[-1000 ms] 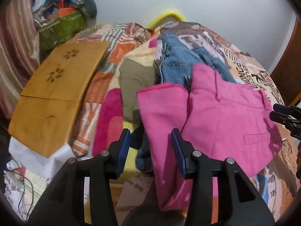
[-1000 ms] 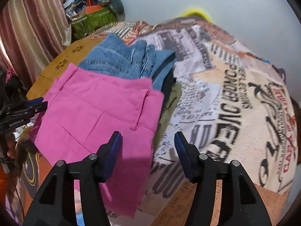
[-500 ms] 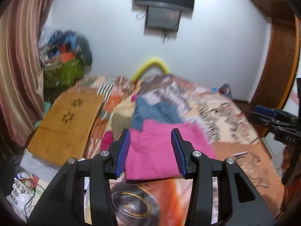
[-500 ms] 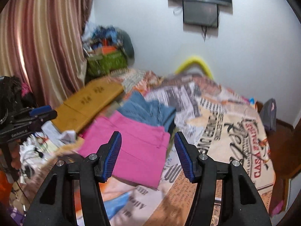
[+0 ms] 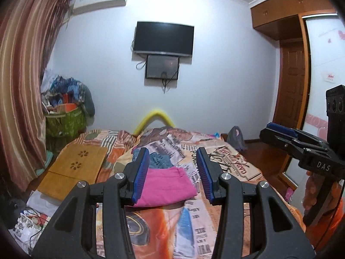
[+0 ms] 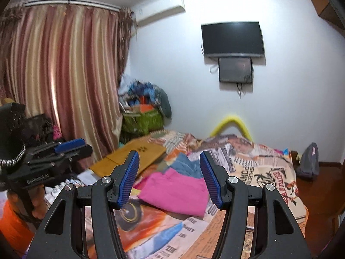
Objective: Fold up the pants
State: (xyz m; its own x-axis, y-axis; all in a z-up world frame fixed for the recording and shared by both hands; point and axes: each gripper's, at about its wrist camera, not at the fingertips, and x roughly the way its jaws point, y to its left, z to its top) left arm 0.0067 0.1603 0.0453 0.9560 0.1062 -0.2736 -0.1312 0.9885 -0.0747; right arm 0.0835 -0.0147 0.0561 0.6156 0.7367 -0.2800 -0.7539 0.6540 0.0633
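Note:
The folded pink pants point(image 5: 167, 185) lie flat on the printed bedspread point(image 5: 228, 164), also in the right wrist view point(image 6: 174, 192). Blue jeans point(image 5: 160, 160) lie just behind them, and show in the right wrist view point(image 6: 187, 167). My left gripper point(image 5: 172, 172) is open and empty, held well back from and above the pants. My right gripper point(image 6: 169, 178) is open and empty, also held back above the bed's near end. Each gripper shows in the other's view, the right one point(image 5: 286, 132) and the left one point(image 6: 64, 149).
A wooden board point(image 5: 75, 168) lies at the bed's left side. A green basket of clutter point(image 5: 64, 118) stands in the far left corner by the curtain point(image 6: 54, 86). A TV point(image 5: 162, 37) hangs on the far wall. A wooden wardrobe point(image 5: 289, 86) stands at right.
Both grippers have pulled back and up from the pink pants, which lay right under the fingers a second ago. The pants stay folded on the bed.

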